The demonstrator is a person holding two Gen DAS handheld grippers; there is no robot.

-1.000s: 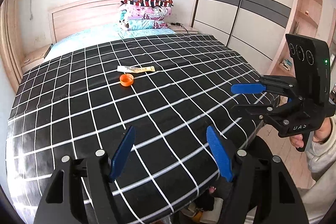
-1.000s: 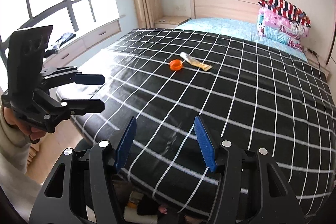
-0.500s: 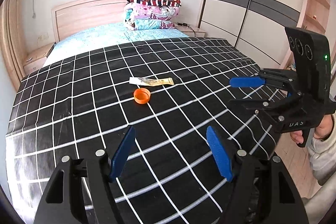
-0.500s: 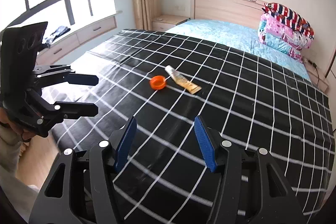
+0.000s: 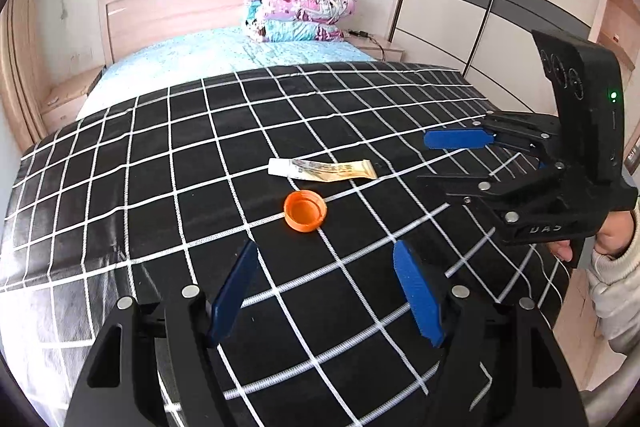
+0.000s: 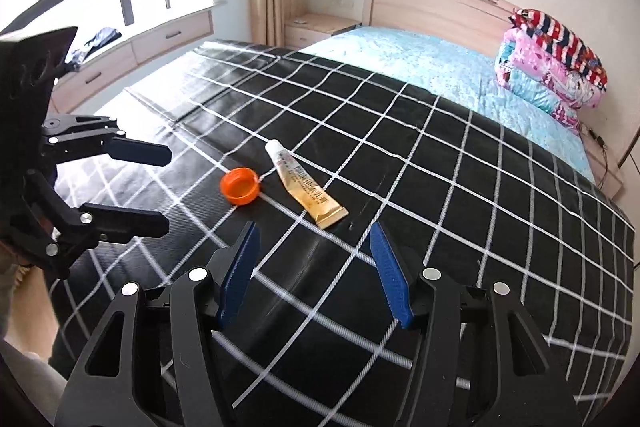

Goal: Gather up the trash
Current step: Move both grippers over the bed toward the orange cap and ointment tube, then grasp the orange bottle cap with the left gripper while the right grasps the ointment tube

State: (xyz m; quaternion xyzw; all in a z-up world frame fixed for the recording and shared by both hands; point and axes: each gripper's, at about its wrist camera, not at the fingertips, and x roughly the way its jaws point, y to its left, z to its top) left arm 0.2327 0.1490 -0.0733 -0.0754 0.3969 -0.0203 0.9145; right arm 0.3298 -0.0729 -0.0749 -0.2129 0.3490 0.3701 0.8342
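Orange cap [image 5: 305, 210] and flattened tube [image 5: 322, 169] lying near each other on checked bedspread [image 5: 160, 167]. Left tongs [image 5: 324, 259] wide, empty, above bedspread. Right tongs [image 6: 314, 239] wide, empty, just short of tube.

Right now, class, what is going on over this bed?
A person holds a two-finger gripper in each hand above a black checked bedspread. The left gripper and the right gripper are both open and empty. Two bits of trash lie untouched side by side ahead of them: an orange bottle cap and a flattened tube. Nothing has been picked up yet.
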